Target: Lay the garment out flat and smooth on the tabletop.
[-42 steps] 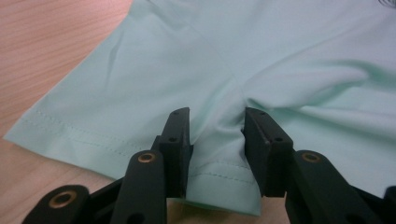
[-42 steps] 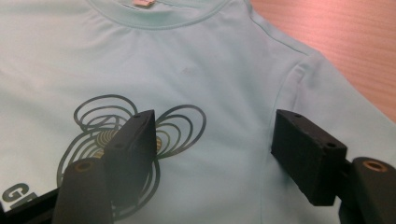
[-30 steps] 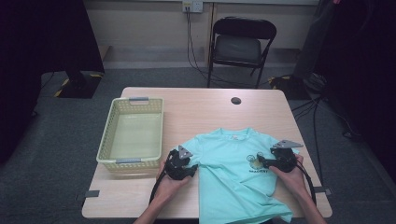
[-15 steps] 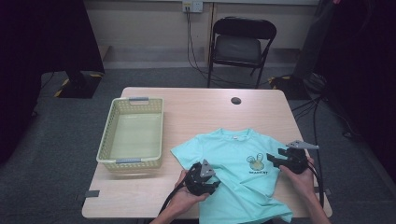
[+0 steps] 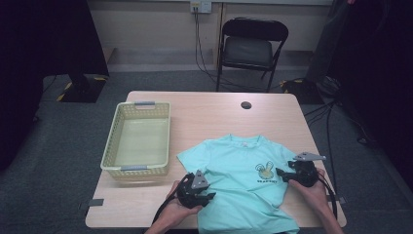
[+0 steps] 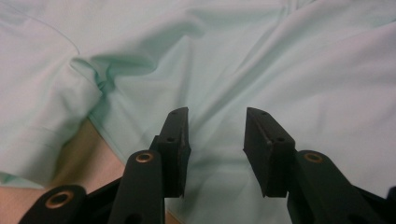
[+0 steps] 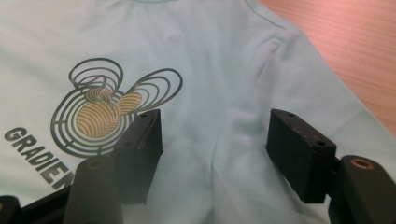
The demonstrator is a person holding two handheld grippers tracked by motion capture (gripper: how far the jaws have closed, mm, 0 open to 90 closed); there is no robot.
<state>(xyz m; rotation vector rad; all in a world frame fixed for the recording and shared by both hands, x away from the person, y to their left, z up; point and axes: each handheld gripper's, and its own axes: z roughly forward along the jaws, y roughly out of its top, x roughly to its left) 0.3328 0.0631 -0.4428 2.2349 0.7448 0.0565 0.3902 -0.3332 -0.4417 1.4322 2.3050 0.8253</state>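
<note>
So the mint green t-shirt (image 5: 243,180) is lying front side up on the near half of the wooden table (image 5: 214,112), collar pointing away from the person, its bottom hem hanging over the near edge. The left gripper (image 5: 208,197) sits at the shirt's left side just below the sleeve, and in the left gripper view its jaws have just been closing a bit but there's a clear gap between them, with loose wrinkled fabric under them and nothing pinched. The right gripper (image 5: 281,174) is over at the shirt's right side, right beside the printed logo (image 7: 109,109), and its jaws have just been opening a little, standing apart over the cloth near the sleeve seam, pads not pressing on anything. A pale yellow basket (image 5: 113,146) sits on the table to the left of the shirt, not touching it, and a small dark disc (image 5: 246,105) lies near the far edge
</note>
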